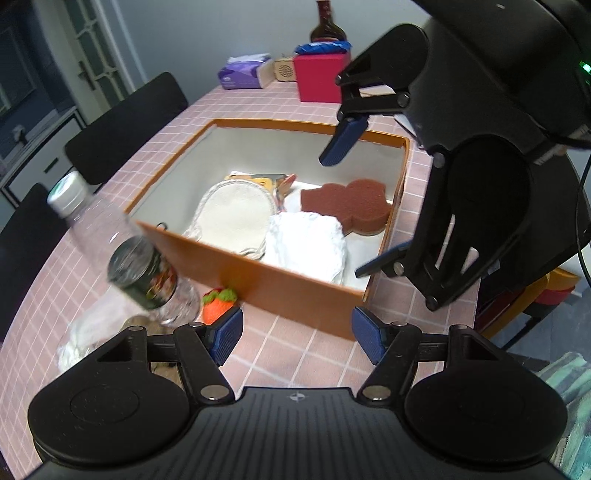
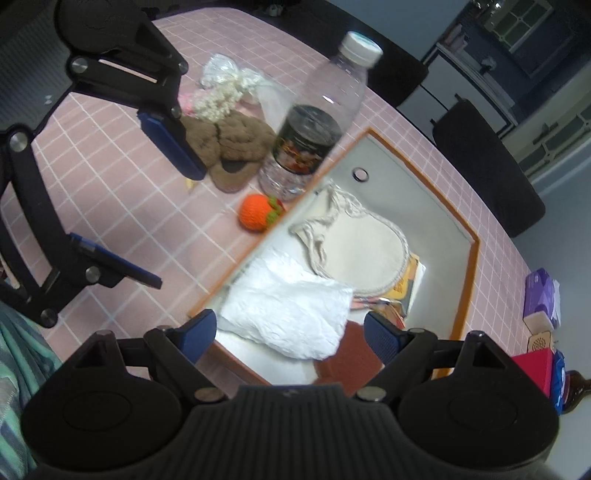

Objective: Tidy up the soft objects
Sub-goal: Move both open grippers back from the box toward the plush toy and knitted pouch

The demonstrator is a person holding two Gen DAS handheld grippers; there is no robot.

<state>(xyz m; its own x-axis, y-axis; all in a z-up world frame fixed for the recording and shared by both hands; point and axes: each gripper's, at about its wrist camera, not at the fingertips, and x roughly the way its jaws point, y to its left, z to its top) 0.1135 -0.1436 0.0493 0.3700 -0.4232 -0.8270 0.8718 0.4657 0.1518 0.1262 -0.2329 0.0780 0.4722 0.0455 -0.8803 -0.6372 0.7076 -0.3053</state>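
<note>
An orange box point(image 1: 280, 291) with a white inside holds a white folded cloth point(image 1: 306, 247), a cream knitted pouch point(image 1: 232, 214) and a brown sponge point(image 1: 351, 203). Outside it, on the pink checked table, lie an orange knitted fruit point(image 2: 256, 212), a brown knitted piece point(image 2: 232, 142) and a white fluffy bundle point(image 2: 221, 92). My left gripper point(image 1: 298, 338) stands open over the table in front of the box's near wall, empty. My right gripper point(image 2: 290, 336) is open above the cloth point(image 2: 288, 314) and the box point(image 2: 474, 258), holding nothing. Each gripper shows in the other's view: the right point(image 1: 343, 218), the left point(image 2: 175, 227).
A clear water bottle point(image 2: 317, 122) with a dark label stands beside the box near the fruit point(image 1: 218, 304). At the table's far end are a tissue pack point(image 1: 245, 72), a red box point(image 1: 319, 77) and a dark bottle point(image 1: 327, 26). Black chairs point(image 1: 125, 125) line the side.
</note>
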